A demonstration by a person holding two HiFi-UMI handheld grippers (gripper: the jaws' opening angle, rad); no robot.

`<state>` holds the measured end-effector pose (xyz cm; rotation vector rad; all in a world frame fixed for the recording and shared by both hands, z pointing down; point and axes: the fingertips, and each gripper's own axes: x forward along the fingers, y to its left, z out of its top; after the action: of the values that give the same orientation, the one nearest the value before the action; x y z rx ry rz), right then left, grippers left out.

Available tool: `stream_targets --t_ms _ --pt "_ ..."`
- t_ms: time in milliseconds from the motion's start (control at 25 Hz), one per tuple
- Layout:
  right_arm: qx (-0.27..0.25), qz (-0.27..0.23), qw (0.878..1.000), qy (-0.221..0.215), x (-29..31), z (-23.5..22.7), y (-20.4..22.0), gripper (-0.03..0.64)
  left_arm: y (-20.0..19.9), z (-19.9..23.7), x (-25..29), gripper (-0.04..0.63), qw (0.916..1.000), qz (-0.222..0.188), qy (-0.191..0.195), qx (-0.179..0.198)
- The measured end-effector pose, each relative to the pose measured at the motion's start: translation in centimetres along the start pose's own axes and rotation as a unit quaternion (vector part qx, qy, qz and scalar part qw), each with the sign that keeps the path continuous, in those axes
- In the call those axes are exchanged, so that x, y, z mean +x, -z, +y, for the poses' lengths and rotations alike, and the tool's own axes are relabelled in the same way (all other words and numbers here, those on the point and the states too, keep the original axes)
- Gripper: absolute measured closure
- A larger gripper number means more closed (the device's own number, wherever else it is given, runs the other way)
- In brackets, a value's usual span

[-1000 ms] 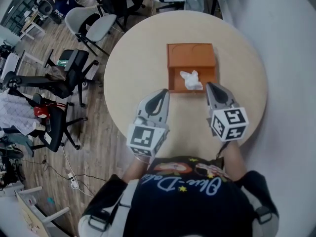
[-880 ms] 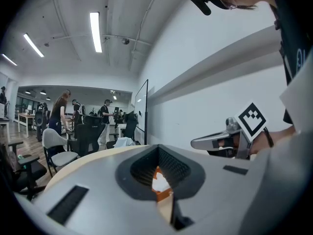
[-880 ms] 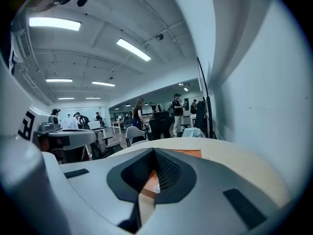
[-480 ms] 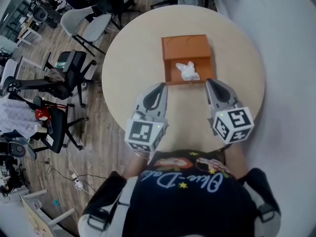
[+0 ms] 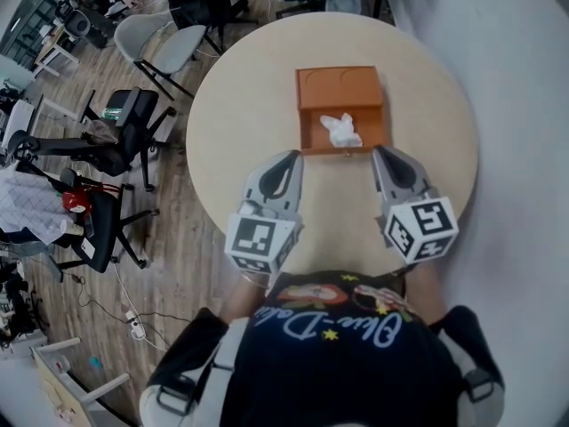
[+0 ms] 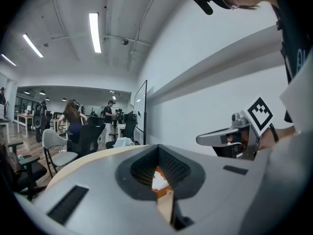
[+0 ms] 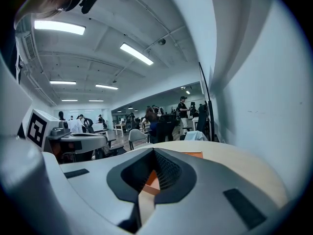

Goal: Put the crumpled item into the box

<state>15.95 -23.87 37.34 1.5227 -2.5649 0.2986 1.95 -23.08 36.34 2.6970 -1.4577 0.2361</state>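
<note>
The grey left gripper sits just left of centre in the head view, its jaws closed together on nothing. The grey right gripper, right of centre, is likewise closed and empty. Both point up the frame over the near part of a round beige table, one on each side of an open orange rectangular box just beyond their tips. A crumpled white tissue lies inside the box's tray, apart from both grippers. The box's lid is folded back toward the top of the frame. Grey office chairs stand on the wooden floor at the upper left.
</note>
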Motion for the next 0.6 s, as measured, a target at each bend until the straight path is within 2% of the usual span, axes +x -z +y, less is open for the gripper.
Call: stream_targets --t_ms 600 --pt "0.002 0.005 1.000 -0.007 0.59 0.29 0.33 0.617 0.23 0.45 -0.32 0.604 0.9999 0.000 -0.013 -0.002"
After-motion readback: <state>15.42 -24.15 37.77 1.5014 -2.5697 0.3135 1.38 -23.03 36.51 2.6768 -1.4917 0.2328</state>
